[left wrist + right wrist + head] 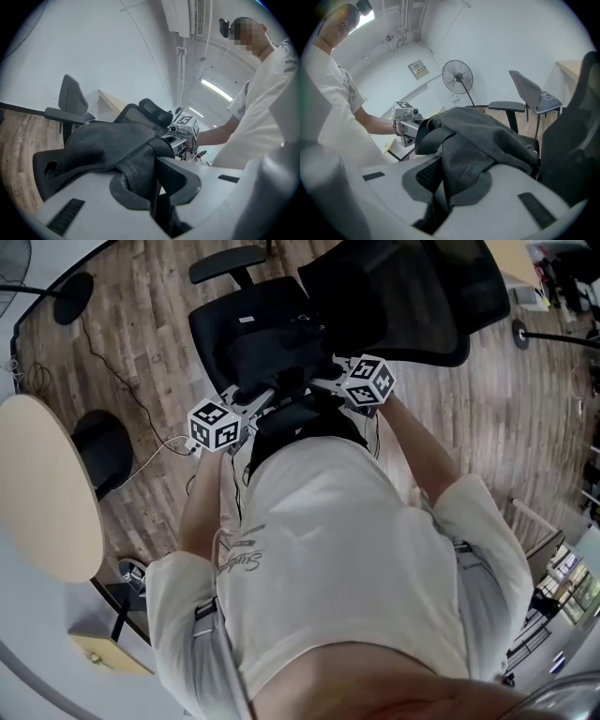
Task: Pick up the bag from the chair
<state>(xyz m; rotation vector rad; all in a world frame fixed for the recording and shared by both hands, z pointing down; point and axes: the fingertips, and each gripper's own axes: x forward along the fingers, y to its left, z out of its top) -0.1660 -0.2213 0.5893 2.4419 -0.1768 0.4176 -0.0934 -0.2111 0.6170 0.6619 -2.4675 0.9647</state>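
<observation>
The wood-plank floor [150,296] carries a black office chair [220,329] near its middle. To the left a round black stand base [73,296] sits flat on the planks. A thin dark cable [112,371] runs across the boards from near it, and a dark round object [101,451] stands beside a pale round tabletop [42,493].

The bag [103,145] is dark grey cloth, matt and slightly rough, and its strap [136,171] is coarse woven webbing. The left gripper [152,178] and right gripper [436,187] have smooth matt grey plastic jaws with dark textured pads [172,178]. The chair [412,296] back is black mesh. The floor [150,343] is wood-grain planks.
</observation>
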